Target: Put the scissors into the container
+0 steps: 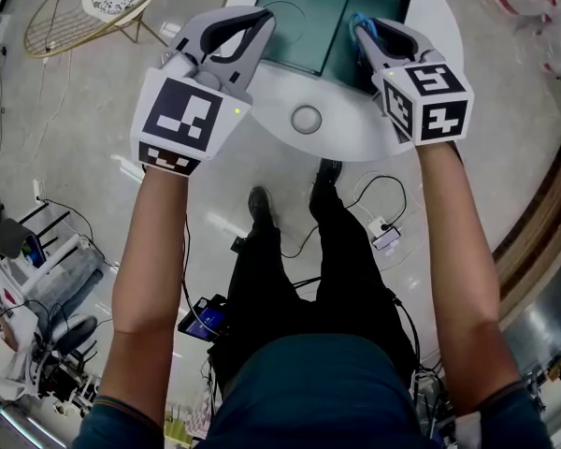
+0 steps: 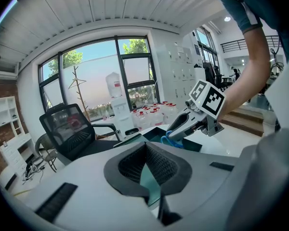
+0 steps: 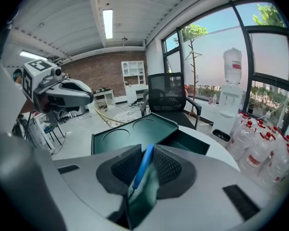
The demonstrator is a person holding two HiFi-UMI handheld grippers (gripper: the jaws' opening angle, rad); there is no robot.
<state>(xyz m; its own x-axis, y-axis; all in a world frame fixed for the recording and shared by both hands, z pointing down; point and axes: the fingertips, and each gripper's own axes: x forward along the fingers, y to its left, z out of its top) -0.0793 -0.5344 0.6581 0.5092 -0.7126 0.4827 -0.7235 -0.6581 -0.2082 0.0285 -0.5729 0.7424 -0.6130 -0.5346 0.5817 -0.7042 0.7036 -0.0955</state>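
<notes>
My right gripper (image 1: 363, 28) is shut on the blue-handled scissors (image 1: 362, 19), held over the deep right compartment of the dark green container (image 1: 309, 17). In the right gripper view the blue handle of the scissors (image 3: 143, 165) runs between the pads, above the container (image 3: 130, 134) with its round recesses. My left gripper (image 1: 260, 19) hovers at the container's left edge, jaws together and holding nothing. The left gripper view shows the right gripper (image 2: 179, 129) with the scissors (image 2: 169, 139) over the container (image 2: 154, 133).
The container sits on a round white table (image 1: 355, 138) with a small round disc (image 1: 306, 118) near its front. Below are the person's legs, cables and a power strip (image 1: 385, 237). A black office chair (image 3: 171, 97) and water dispenser (image 3: 231, 95) stand beyond.
</notes>
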